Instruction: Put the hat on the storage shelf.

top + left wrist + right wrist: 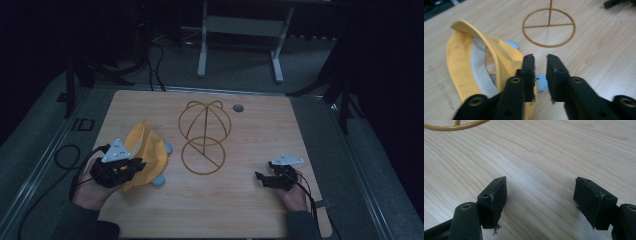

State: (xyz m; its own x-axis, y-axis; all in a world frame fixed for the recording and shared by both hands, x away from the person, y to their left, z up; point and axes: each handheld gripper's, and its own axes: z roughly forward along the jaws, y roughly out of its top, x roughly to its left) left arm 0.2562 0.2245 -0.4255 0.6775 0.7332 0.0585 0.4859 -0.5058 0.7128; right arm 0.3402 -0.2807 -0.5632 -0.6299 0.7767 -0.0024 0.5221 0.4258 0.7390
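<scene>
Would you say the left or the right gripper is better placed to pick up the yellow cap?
Left. The left gripper hovers right at the yellow cap, jaws slightly apart over its edge. The right gripper sits open across the table, beyond the wire stand, over bare wood.

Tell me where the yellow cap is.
In the high view the yellow cap lies on the table's left side, beside the left tongs and left of the wire stand.

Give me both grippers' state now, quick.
Left gripper: jaws slightly apart, holding nothing; the yellow cap lies just beside them.
Right gripper: wide open, empty, over bare wooden table.
</scene>
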